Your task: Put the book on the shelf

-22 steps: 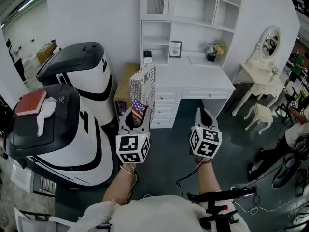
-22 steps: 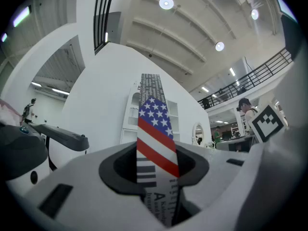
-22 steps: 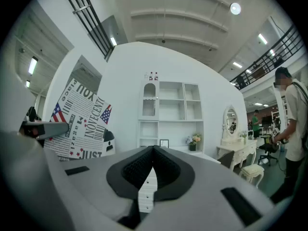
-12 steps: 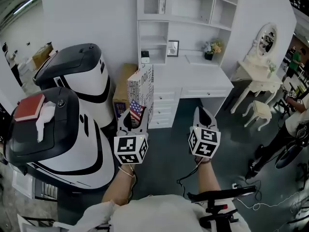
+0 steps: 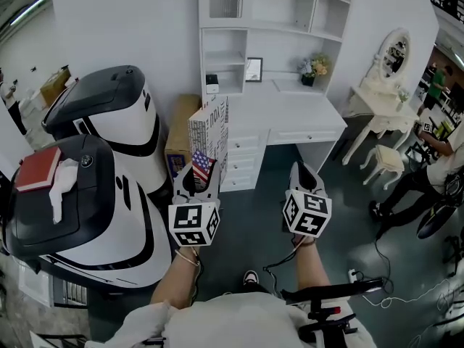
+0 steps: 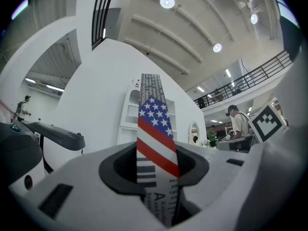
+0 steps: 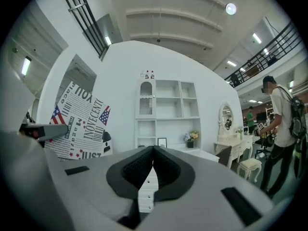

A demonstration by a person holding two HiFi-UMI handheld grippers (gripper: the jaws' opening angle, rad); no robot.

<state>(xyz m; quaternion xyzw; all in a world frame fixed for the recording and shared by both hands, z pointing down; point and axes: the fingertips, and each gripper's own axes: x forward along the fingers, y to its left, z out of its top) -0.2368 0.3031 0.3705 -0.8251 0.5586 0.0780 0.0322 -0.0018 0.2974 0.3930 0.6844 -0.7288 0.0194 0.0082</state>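
Note:
The book, white with black newsprint lettering and a stars-and-stripes spine, stands upright in my left gripper, which is shut on its lower edge. It also shows at the left of the right gripper view, as the book. My right gripper hangs beside it at the same height, shut and empty, its pads meeting. Ahead stands the white shelf unit over a white desk; its open compartments face me.
Two large white-and-black machines fill the left. A red book and a white cloth lie on the nearer one. A cardboard box stands by the desk. A white dressing table and stool are right; people stand at the far right.
The desk and shelf have shifted slightly left and down in the head view as I move toward them. Both grippers keep their hold and spacing.

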